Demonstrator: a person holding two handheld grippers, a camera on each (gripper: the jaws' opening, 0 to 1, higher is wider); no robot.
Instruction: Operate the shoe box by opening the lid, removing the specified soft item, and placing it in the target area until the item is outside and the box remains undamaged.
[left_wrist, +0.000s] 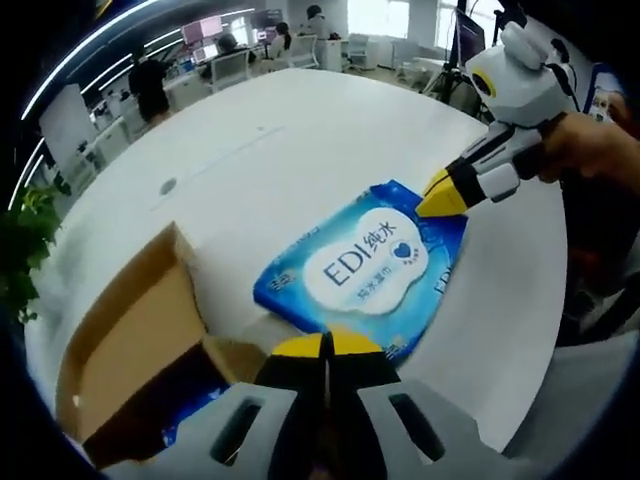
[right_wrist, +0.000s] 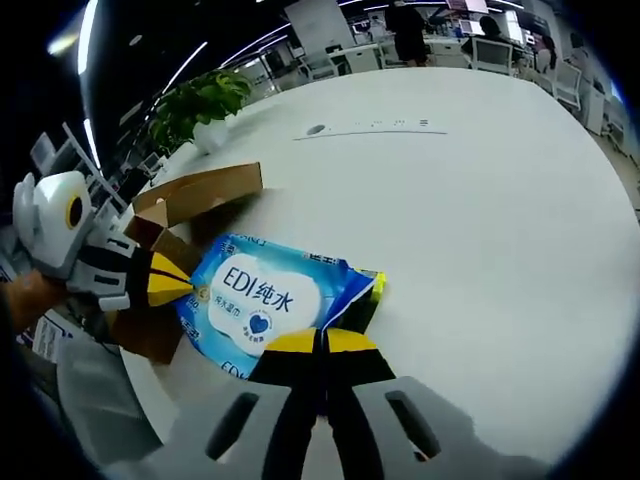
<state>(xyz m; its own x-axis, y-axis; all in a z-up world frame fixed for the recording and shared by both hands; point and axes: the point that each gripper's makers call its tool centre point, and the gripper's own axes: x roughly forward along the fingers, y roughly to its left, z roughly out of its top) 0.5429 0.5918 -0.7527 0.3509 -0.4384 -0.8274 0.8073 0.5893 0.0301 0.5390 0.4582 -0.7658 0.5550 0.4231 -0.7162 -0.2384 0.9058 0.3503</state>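
On white round table (left_wrist: 300, 150): blue soft wipes pack (left_wrist: 365, 265) outside open brown cardboard shoe box (left_wrist: 130, 340).
Left gripper (left_wrist: 326, 345) and right gripper (right_wrist: 322, 340) each pinch one pack edge, jaws pressed together; something blue lies inside the box.

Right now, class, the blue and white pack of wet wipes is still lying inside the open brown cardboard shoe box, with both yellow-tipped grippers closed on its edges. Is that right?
Not quite. The blue and white pack of wet wipes lies outside the open brown cardboard shoe box, on the white table beside it, as the left gripper view shows. The left gripper and right gripper are indeed closed on its edges.
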